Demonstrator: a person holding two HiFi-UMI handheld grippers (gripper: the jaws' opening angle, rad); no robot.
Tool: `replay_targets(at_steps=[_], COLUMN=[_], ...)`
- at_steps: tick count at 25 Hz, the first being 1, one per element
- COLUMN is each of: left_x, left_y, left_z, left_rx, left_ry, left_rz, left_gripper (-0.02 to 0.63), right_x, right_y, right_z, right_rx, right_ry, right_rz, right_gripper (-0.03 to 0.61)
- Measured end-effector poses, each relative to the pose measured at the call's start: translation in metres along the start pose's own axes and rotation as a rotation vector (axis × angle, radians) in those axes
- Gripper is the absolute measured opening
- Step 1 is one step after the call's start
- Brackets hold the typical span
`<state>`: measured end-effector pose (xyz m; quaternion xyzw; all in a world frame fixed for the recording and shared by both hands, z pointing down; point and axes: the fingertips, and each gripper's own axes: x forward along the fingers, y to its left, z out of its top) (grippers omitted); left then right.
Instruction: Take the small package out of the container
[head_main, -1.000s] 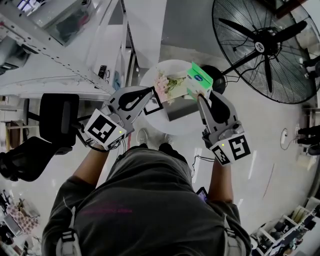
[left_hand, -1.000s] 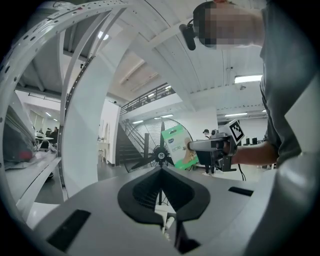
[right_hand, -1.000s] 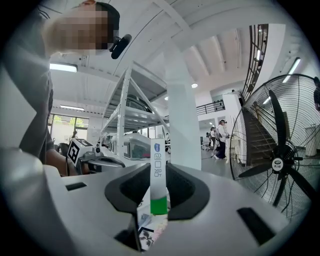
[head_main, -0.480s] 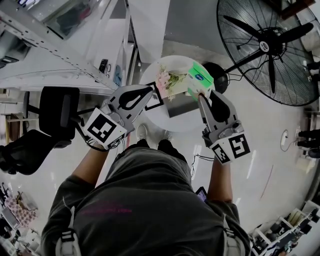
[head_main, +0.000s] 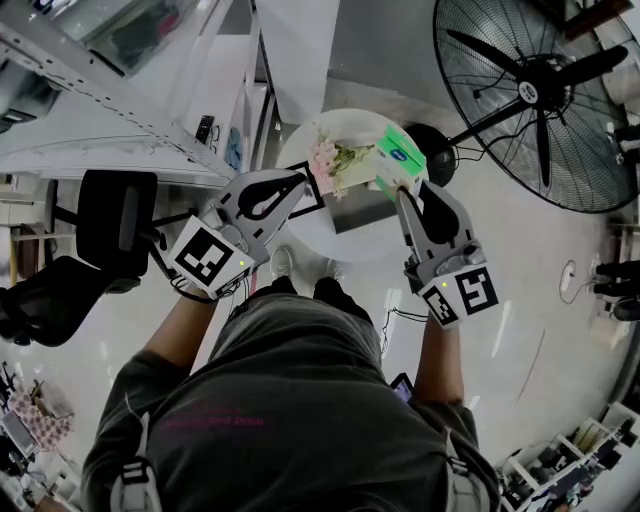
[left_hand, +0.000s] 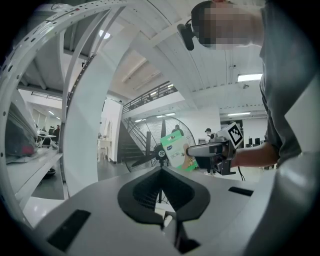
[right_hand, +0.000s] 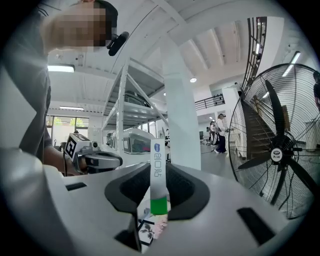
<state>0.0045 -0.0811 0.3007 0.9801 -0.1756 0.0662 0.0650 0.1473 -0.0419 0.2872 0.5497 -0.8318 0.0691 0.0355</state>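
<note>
Head view, package: The small package (head_main: 402, 155) is clamped in the right tongs (head_main: 400, 192). It is raised over the round desk (head_main: 375, 245), just beside the floral container (head_main: 335, 165), and appears to be clear of it.
Head view, left side: The left tongs (head_main: 300, 183) point at the container's near edge, next to a black-framed marker card (head_main: 308, 197). Contact with the container cannot be confirmed.
Left gripper view, jaws: The jaws are clenched tip to tip, with nothing visible between them.
Left gripper view, package: The package's green face shows opposite, in the air, gripped near one edge by the right tongs.
Right gripper view, grip: The package stands upright and edge-on between the jaws, and the pads press both faces. The floral print and the marker card lie below.
Step in hand: Probably carrying the extracted package away from the container.
Procedure: Maintain clamp pressure. The hold sits near one edge, so the package may pivot. Move it away level, without rolling the wrist.
Support: Hold the left tongs steady so the container is not nudged.
Placement: Choose a bare part of the desk, and release only once the package rests on it.
</note>
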Motion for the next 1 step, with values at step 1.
replay_targets(at_steps=[1], left_x=[0.0006], left_y=[-0.0002], left_z=[-0.0001], left_rx=[0.000], left_ry=[0.000], left_rz=[0.000], left_gripper=[0.014], right_x=[-0.0001], right_y=[-0.0006], right_z=[-0.0006], right_rx=[0.000], right_ry=[0.001], right_rz=[0.000], right_gripper=[0.103])
